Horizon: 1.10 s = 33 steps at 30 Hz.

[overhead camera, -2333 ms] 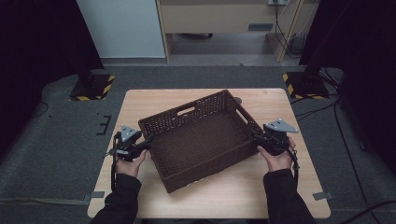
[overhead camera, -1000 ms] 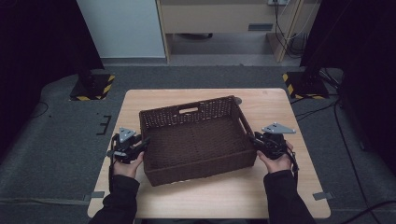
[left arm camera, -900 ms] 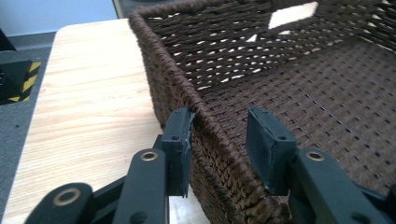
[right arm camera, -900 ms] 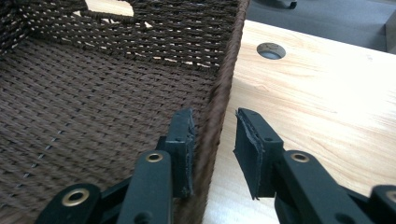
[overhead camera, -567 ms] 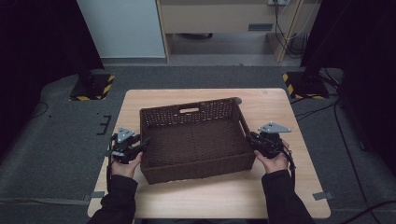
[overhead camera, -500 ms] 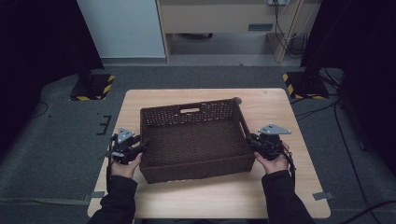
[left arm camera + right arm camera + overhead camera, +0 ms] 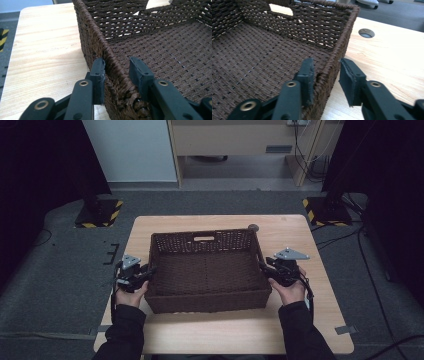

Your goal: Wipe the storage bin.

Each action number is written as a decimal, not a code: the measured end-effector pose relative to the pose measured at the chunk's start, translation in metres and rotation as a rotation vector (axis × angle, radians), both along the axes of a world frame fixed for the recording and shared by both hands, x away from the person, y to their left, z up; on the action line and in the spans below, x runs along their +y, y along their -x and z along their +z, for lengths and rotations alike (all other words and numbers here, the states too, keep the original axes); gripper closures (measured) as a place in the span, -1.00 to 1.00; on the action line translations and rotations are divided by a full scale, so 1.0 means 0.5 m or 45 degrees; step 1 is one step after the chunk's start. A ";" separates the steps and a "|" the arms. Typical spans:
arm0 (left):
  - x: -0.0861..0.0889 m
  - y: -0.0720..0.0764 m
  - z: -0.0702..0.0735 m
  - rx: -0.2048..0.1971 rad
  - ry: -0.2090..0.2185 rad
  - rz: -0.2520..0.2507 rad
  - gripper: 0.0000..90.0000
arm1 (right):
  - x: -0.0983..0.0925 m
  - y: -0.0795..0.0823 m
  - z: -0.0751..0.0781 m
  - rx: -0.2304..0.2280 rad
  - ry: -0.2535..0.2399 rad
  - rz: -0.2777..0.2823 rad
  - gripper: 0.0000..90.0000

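- Brown woven basket [image 7: 207, 270] sits square on the wooden surface [image 7: 300, 330], near its middle, long sides facing the person; cut-out handle in the far wall.
- Left tool [image 7: 116, 66] straddles the basket's left wall. Jaws have just been closing. Outer pad touches the weave; inner pad stands apart, so not clamped.
- Right tool [image 7: 325, 72] straddles the right wall. Jaws have just been opening; a gap shows at the outer pad.
- Round hole [image 7: 366, 33] in the surface just beyond the basket's far right corner.

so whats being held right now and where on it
Nothing is firmly gripped. Each hand-held gripper, left and right, straddles a side wall of the wicker basket, with gaps showing beside the pads.
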State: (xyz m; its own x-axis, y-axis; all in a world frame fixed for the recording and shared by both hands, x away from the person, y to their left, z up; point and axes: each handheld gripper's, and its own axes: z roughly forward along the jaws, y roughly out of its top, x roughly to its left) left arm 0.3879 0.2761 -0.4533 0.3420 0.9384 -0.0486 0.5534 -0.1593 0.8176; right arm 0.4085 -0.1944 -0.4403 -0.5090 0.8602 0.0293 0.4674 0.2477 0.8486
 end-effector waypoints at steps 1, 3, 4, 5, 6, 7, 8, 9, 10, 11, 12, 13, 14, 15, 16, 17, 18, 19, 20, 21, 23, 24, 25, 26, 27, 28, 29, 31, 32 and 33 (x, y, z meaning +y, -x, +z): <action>-0.001 0.001 0.000 -0.005 -0.011 -0.004 0.46 | 0.002 0.001 0.000 0.002 -0.005 0.010 0.57; -0.001 0.002 0.000 -0.009 -0.016 -0.003 0.46 | 0.006 0.005 0.000 -0.005 0.013 0.000 0.60; -0.001 0.004 0.001 -0.009 -0.019 -0.003 0.46 | 0.007 0.008 0.001 -0.004 0.012 -0.003 0.62; 0.000 0.006 0.001 -0.008 -0.022 -0.004 0.46 | 0.006 0.010 0.001 -0.003 0.005 0.000 0.63; 0.003 0.008 0.001 -0.010 -0.020 -0.009 0.46 | 0.004 0.014 0.002 0.001 -0.003 0.004 0.64; 0.005 0.010 0.001 -0.011 -0.019 -0.011 0.46 | 0.005 0.020 0.002 0.007 -0.008 0.009 0.64; 0.009 0.013 0.001 -0.011 -0.019 -0.016 0.46 | 0.006 0.024 0.003 0.012 -0.001 0.016 0.63; 0.013 0.016 0.001 -0.009 -0.017 -0.021 0.46 | 0.008 0.031 0.002 0.009 -0.004 0.019 0.63; 0.016 0.019 0.001 -0.011 -0.013 -0.026 0.46 | 0.010 0.038 0.002 0.008 -0.004 0.027 0.62; 0.019 0.023 0.001 -0.008 -0.022 -0.033 0.46 | 0.011 0.044 0.003 0.018 -0.008 0.036 0.62; 0.020 0.024 0.001 -0.009 -0.025 -0.035 0.46 | 0.012 0.046 0.005 0.015 -0.008 0.044 0.61; 0.020 0.024 0.002 -0.008 -0.029 -0.037 0.46 | 0.013 0.046 0.007 0.018 -0.003 0.054 0.61; 0.020 0.024 0.002 -0.008 -0.031 -0.039 0.46 | 0.013 0.044 0.008 0.016 0.000 0.060 0.59; 0.020 0.023 0.002 -0.008 -0.032 -0.041 0.46 | 0.012 0.040 0.008 0.002 0.000 0.060 0.51; 0.021 0.021 0.001 -0.009 -0.031 -0.043 0.45 | 0.013 0.035 0.007 -0.018 0.001 0.044 0.47; 0.022 0.020 0.001 -0.010 -0.027 -0.044 0.45 | 0.013 0.030 0.006 -0.019 0.004 0.033 0.47; 0.023 0.020 0.001 -0.009 -0.026 -0.046 0.45 | 0.013 0.025 0.004 -0.011 0.003 0.033 0.48; 0.022 0.019 0.001 -0.008 -0.028 -0.045 0.44 | 0.013 0.020 0.001 -0.009 -0.002 0.041 0.50; 0.021 0.020 0.001 -0.011 -0.031 -0.043 0.44 | 0.014 0.018 -0.001 -0.001 -0.010 0.048 0.56; 0.021 0.020 0.001 -0.015 -0.035 -0.044 0.44 | 0.016 0.018 -0.002 0.001 -0.010 0.048 0.57; 0.022 0.020 0.001 -0.019 -0.028 -0.046 0.43 | 0.020 0.023 -0.001 -0.008 0.012 0.041 0.60; 0.022 0.021 0.001 -0.019 -0.028 -0.045 0.43 | 0.021 0.025 0.000 -0.009 0.017 0.037 0.60; 0.022 0.021 0.001 -0.019 -0.030 -0.047 0.44 | 0.021 0.027 0.000 -0.009 0.021 0.035 0.61; 0.024 0.023 0.002 -0.016 -0.031 -0.048 0.44 | 0.022 0.032 -0.001 -0.011 0.016 0.024 0.61; 0.026 0.027 0.002 -0.010 -0.028 -0.051 0.45 | 0.023 0.037 -0.002 -0.008 0.012 0.020 0.61; 0.029 0.028 0.003 -0.005 -0.027 -0.052 0.45 | 0.025 0.044 -0.001 -0.010 0.010 0.022 0.61; 0.032 0.030 0.003 0.001 -0.025 -0.053 0.45 | 0.025 0.049 0.000 -0.003 0.014 0.028 0.60; 0.036 0.031 0.002 0.006 -0.013 -0.055 0.45 | 0.028 0.053 0.002 0.005 0.008 0.045 0.59; 0.036 0.031 0.003 0.008 -0.015 -0.054 0.45 | 0.027 0.052 0.004 0.012 0.005 0.049 0.58; 0.035 0.030 0.003 0.007 -0.023 -0.056 0.45 | 0.026 0.050 0.005 0.016 -0.001 0.054 0.54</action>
